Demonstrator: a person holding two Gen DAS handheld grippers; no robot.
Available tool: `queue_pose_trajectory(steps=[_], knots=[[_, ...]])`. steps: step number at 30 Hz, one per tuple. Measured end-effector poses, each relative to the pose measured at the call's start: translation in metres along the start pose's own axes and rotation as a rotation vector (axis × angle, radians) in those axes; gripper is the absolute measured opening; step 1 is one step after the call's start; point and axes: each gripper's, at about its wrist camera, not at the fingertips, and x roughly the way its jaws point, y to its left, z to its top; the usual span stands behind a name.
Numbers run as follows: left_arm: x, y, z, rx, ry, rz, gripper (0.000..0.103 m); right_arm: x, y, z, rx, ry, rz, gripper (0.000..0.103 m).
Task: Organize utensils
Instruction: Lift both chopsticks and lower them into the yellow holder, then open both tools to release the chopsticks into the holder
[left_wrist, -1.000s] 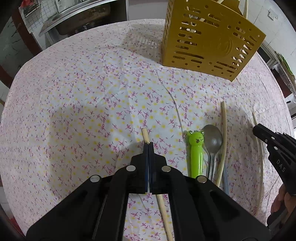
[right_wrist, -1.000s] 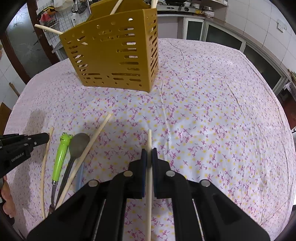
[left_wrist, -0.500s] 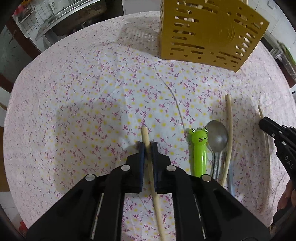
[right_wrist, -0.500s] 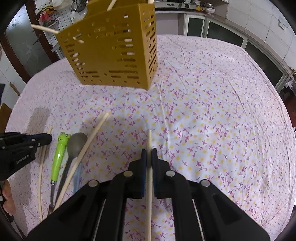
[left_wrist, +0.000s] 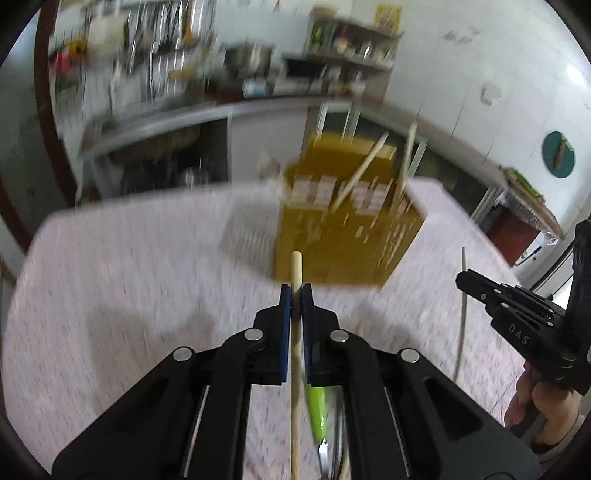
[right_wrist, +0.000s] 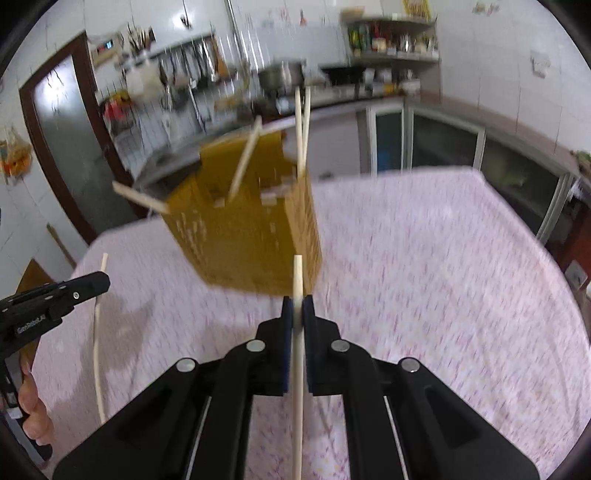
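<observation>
My left gripper (left_wrist: 295, 291) is shut on a pale wooden chopstick (left_wrist: 296, 269) and holds it raised, its tip pointing at the yellow slotted utensil basket (left_wrist: 343, 243). My right gripper (right_wrist: 297, 304) is shut on another chopstick (right_wrist: 297, 277), also raised and pointing at the basket (right_wrist: 251, 236). Several chopsticks stand in the basket. The right gripper (left_wrist: 517, 314) shows at the right of the left wrist view, the left gripper (right_wrist: 55, 295) at the left of the right wrist view. Both views are motion-blurred.
The round table has a floral cloth (right_wrist: 424, 258). A green frog-handled utensil (left_wrist: 317, 410) lies under my left gripper. A kitchen counter (left_wrist: 166, 118) and shelves stand behind the table.
Both grippers have lifted their chopsticks off the cloth and tilted up from looking down at the table to facing the basket. The left gripper closed on its chopstick.
</observation>
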Motion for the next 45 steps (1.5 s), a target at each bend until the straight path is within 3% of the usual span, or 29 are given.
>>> queue_pose_trajectory(steps=[9, 12, 20, 24, 28, 32, 45], knots=[[-0.046, -0.043, 0.076, 0.090, -0.402, -0.032, 0.004, -0.039, 0.018, 0.077, -0.016, -0.318, 0.003, 0.006], [-0.051, -0.048, 0.095, 0.106, -0.491, -0.036, 0.004, -0.052, 0.024, 0.109, -0.022, -0.416, 0.012, 0.006], [-0.031, -0.033, 0.144, 0.024, -0.678, -0.061, 0.004, -0.054, 0.034, 0.156, -0.059, -0.504, 0.001, 0.006], [0.002, -0.031, 0.155, 0.009, -0.700, -0.081, 0.004, -0.033, 0.034, 0.155, -0.080, -0.478, -0.011, 0.006], [0.036, -0.030, 0.145, 0.016, -0.710, -0.082, 0.004, -0.004, 0.033, 0.144, -0.100, -0.445, -0.015, 0.006], [0.062, -0.023, 0.127, 0.009, -0.670, -0.102, 0.004, 0.019, 0.028, 0.126, -0.107, -0.402, -0.007, 0.006], [0.081, -0.009, 0.078, 0.016, -0.510, -0.092, 0.005, 0.053, 0.019, 0.081, -0.109, -0.263, 0.025, 0.007]])
